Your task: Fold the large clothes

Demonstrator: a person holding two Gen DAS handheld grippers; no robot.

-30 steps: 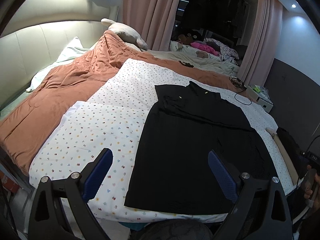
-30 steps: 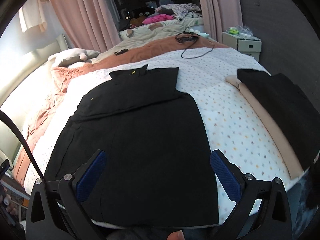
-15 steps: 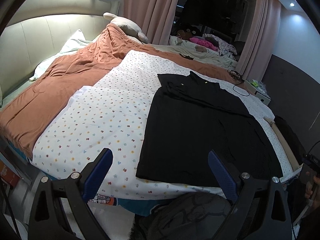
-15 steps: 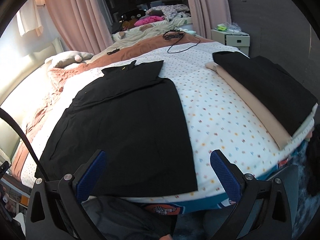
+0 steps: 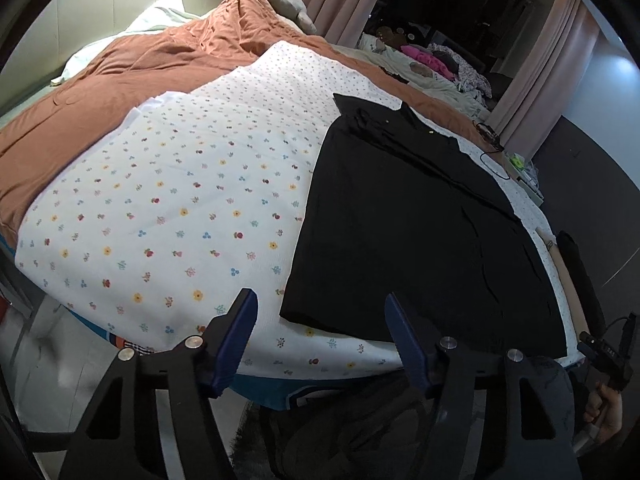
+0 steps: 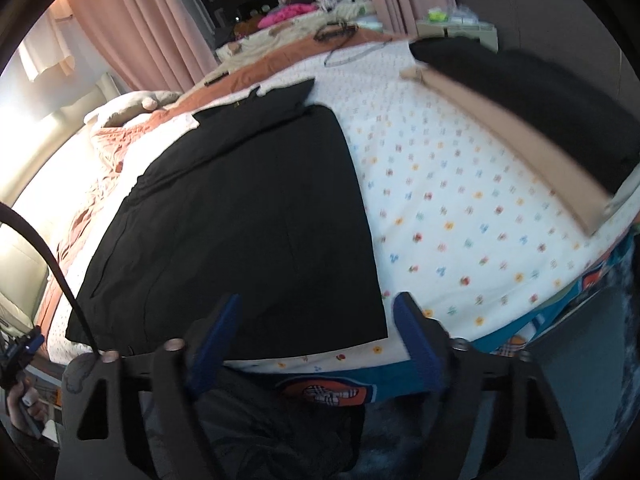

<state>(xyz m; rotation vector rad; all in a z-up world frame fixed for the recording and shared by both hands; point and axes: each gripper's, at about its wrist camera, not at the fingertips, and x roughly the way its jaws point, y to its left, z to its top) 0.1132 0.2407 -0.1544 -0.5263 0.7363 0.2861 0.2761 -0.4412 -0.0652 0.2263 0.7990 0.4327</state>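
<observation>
Item: black garment, spread flat on the floral sheet, sleeves folded in at the collar end, hem at the near bed edge.

Left wrist view only: orange-brown quilt beyond the sheet on the side away from the garment, white pillow and grey plush toy at its far end; your right hand low beside the garment's hem corner.

Right wrist view only (blurred): folded stack beside the garment, a black piece on a tan piece, well apart from it across bare sheet; a black cable beyond the collar.

Obstructions: a dark bundle lies below the hem, between your fingers.

Left gripper: released, jaws wide, holding nothing, short of the hem.
Right gripper: released, jaws wide, empty, framing the hem's right corner without touching.
</observation>
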